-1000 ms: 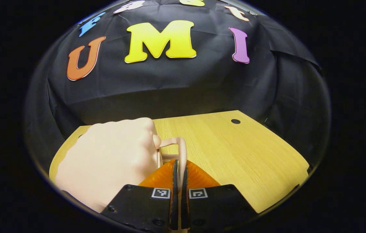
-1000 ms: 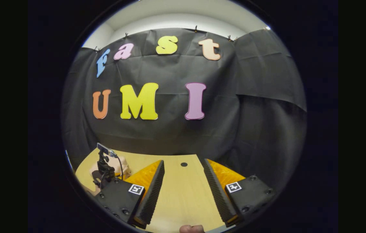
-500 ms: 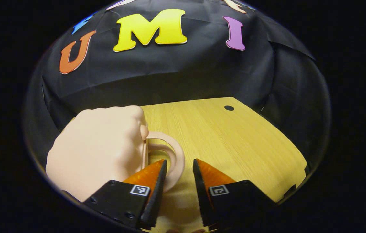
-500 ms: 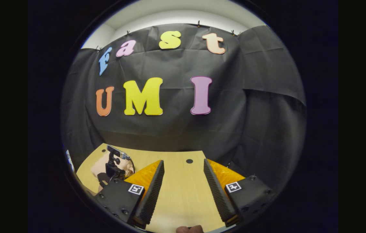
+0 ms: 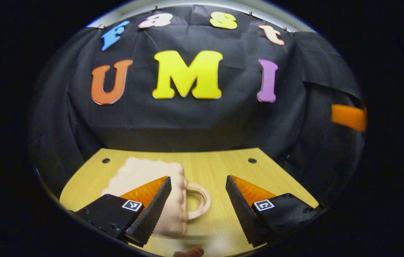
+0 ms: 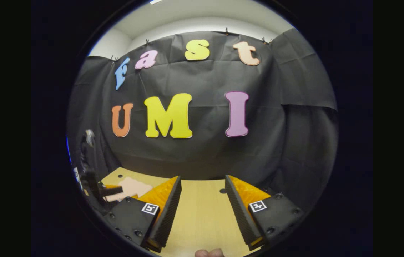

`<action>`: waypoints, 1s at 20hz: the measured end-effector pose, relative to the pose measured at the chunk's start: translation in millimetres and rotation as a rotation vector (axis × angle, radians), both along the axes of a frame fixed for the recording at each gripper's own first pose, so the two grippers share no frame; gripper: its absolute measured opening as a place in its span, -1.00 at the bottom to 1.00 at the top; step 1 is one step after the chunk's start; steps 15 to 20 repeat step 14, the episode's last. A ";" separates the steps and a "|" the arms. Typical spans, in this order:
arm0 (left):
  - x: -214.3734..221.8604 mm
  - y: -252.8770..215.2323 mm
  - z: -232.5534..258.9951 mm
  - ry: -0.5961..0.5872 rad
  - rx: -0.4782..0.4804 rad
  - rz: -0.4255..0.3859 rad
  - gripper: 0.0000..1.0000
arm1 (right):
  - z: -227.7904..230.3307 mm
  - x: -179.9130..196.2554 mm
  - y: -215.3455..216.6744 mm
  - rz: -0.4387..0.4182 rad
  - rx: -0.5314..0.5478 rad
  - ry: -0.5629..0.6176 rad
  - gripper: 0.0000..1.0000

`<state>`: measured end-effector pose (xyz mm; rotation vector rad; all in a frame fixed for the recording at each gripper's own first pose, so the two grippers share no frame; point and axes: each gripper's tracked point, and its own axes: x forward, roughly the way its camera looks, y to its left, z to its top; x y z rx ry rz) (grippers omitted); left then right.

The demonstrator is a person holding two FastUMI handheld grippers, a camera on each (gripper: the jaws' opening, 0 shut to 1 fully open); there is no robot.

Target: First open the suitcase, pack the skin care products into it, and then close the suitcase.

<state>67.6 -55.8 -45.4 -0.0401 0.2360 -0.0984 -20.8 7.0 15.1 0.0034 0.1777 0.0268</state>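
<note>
While the left gripper (image 5: 196,194) hangs above the wooden table (image 5: 259,178) with its jaws wide and nothing between them, the pale pink suitcase (image 5: 141,176) lies flat on the tabletop just ahead and slightly to its left, lid down, its looped handle (image 5: 198,201) pointing toward the gap between the fingers. It looks like a small moulded shell with a scalloped edge, so I would judge it light, stiff and rather smooth, liable to skid across the table if pushed from one side. The handle seems the surest place to grip for moving it, though opening the lid likely calls for a hold at the rim, perhaps with the other gripper steadying the body. The right gripper (image 6: 200,200) waits well apart to the side, jaws also wide and empty over bare table, and from there the case shows low on the left. No skin care products are visible to me. I can read no brand, label or writing on the case; the finger mounts carry only small square markers (image 5: 131,205).
</note>
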 end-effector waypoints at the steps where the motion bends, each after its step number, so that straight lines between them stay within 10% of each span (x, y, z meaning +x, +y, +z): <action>1: 1.7 11.3 21.3 -0.052 -0.009 0.037 0.95 | 4.8 5.3 9.3 0.015 0.003 -0.018 0.39; 8: 3.1 54.1 118.8 -0.277 -0.012 0.137 1.00 | 37.2 29.1 60.5 0.088 0.026 -0.126 0.39; 20: -0.4 70.7 128.7 -0.303 -0.001 0.175 0.94 | 41.9 36.2 71.1 0.077 0.039 -0.147 0.47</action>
